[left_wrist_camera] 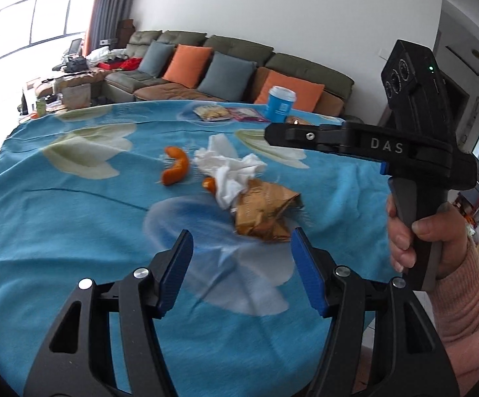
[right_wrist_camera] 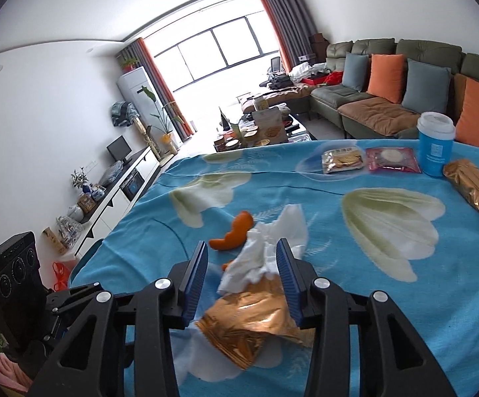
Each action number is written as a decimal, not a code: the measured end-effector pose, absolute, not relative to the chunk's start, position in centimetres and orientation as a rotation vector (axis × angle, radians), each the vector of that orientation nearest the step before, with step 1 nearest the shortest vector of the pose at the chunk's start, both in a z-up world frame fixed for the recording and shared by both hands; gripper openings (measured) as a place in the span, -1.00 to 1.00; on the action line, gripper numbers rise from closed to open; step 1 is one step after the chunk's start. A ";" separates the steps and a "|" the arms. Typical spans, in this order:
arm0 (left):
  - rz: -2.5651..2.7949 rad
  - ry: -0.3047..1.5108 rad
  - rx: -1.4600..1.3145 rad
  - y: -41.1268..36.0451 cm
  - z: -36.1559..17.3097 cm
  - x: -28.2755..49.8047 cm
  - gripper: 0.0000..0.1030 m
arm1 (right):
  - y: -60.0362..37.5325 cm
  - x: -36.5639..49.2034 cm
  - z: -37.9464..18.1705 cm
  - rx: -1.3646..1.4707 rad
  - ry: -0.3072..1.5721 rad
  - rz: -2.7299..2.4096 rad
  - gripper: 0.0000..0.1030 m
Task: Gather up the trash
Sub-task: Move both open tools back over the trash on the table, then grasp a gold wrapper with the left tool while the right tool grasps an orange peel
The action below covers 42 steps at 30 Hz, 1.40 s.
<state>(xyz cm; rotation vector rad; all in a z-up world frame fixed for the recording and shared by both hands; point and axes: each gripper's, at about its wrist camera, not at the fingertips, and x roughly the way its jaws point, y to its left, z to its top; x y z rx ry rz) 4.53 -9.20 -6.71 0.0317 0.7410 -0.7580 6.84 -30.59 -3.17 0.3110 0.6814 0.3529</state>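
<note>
blue floral tablecloth fronts green sofa.

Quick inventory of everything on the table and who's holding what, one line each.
Crumpled gold foil wrapper: one, gold, near edge, between the right gripper's fingers.
Crumpled white tissue: one, white, against the wrapper's far end.
Orange peel pieces: two, orange, a large curved one left of the tissue, a small one at its edge.
Sealed gold foil snack pack: one, gold, far right.
Blue cup with white lid: one, far right edge.
Clear cracker packet: one, yellowish, far side.
Pink snack packet: one, beside the crackers.
Blue floral tablecloth: one, covers the table.
Left gripper: open, empty.
Right gripper: open, straddling the wrapper.
Person's hand: one, on the right gripper's handle.
</note>
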 end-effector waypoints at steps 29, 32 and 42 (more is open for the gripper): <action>-0.846 0.903 -0.044 -12.9 -9.7 8.4 -0.78 | -32.9 7.9 -4.8 0.369 0.701 0.358 -0.19; -0.834 0.891 -0.039 -12.8 -9.5 8.3 -0.47 | -32.3 8.5 -4.9 0.355 0.723 0.378 -0.03; -0.806 0.894 -0.034 -12.4 -9.7 8.2 -0.27 | -30.5 11.2 -7.1 0.264 0.848 0.358 -0.85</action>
